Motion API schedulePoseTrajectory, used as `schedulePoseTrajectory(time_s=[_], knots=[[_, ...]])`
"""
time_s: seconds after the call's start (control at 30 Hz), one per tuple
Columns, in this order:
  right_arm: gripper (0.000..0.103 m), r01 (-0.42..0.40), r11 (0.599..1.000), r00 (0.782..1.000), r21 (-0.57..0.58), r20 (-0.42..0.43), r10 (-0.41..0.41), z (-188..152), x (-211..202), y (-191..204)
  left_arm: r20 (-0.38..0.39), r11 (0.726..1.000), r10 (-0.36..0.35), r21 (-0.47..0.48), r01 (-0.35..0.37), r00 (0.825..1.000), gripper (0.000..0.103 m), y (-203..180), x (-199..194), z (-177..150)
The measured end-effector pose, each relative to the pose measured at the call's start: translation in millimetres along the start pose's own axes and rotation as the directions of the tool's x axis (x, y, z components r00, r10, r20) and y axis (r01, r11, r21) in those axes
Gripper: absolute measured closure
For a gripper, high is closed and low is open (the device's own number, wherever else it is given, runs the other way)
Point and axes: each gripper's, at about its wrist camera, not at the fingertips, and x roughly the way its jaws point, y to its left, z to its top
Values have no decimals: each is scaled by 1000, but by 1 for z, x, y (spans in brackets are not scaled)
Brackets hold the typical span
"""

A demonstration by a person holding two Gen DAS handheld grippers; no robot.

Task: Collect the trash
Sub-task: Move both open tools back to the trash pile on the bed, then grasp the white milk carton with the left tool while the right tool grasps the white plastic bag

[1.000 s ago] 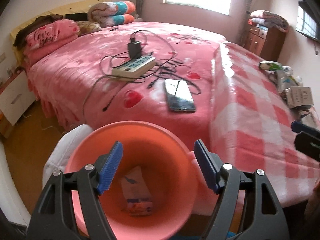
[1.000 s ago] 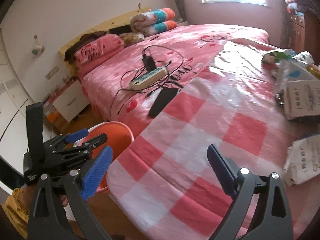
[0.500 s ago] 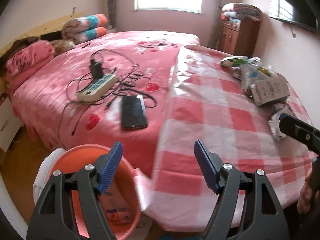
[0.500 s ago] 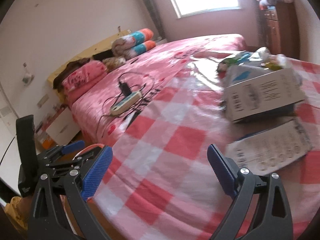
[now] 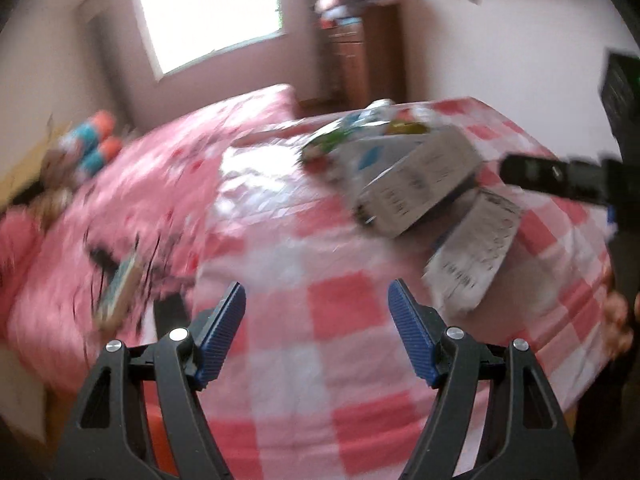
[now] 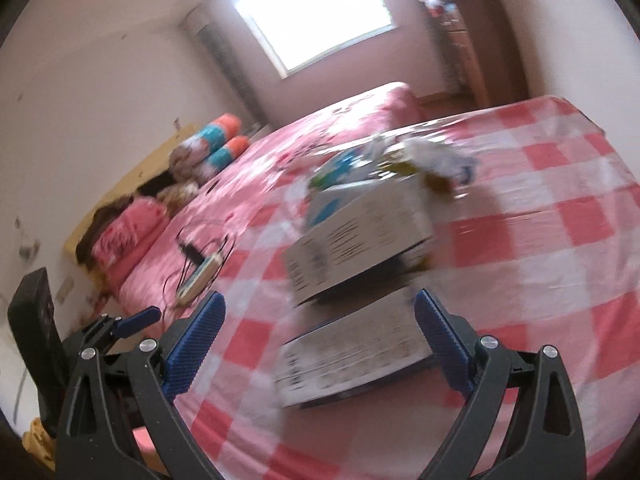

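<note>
Both my grippers, left [image 5: 314, 334] and right [image 6: 318, 346], have jaws apart, holding nothing. 2 flattened cartons [image 6: 360, 236] lie on the checked cloth [image 6: 560, 216], wrappers [image 6: 424, 160], blurry, probably piled just behind them.

Bright window [image 6: 316, 16] lights pale walls, pink bed [image 6: 256, 168], wooden cabinet [image 6: 480, 36].

Motion blur smears the boxes [image 6: 360, 232] at frame centre, print unreadable; wrappers [image 6: 420, 160] behind them indistinct; right edge crops the cloth [image 6: 560, 208].
</note>
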Motion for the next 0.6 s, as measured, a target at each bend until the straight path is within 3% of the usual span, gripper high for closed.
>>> schedulePoseTrajectory(time_s=[0.1, 0.3, 0.43, 0.6], knots=[[9, 26, 998, 1000, 50, 15, -26, 9, -6, -26, 7, 992, -48, 114, 47, 999, 28, -25, 13, 21], [9, 34, 990, 999, 136, -11, -33, 30, -8, -73, 4, 942, -86, 326, 80, 996, 28, -64, 50, 50], [9, 68, 986, 997, 151, -42, -62, 44, -4, -98, -25, 916, -97, 388, 99, 995, 28, -76, 75, 59], [9, 112, 991, 990, 73, -95, -105, 66, 11, -112, -33, 898, -123, 422, 125, 992, 28, -85, 96, 67]])
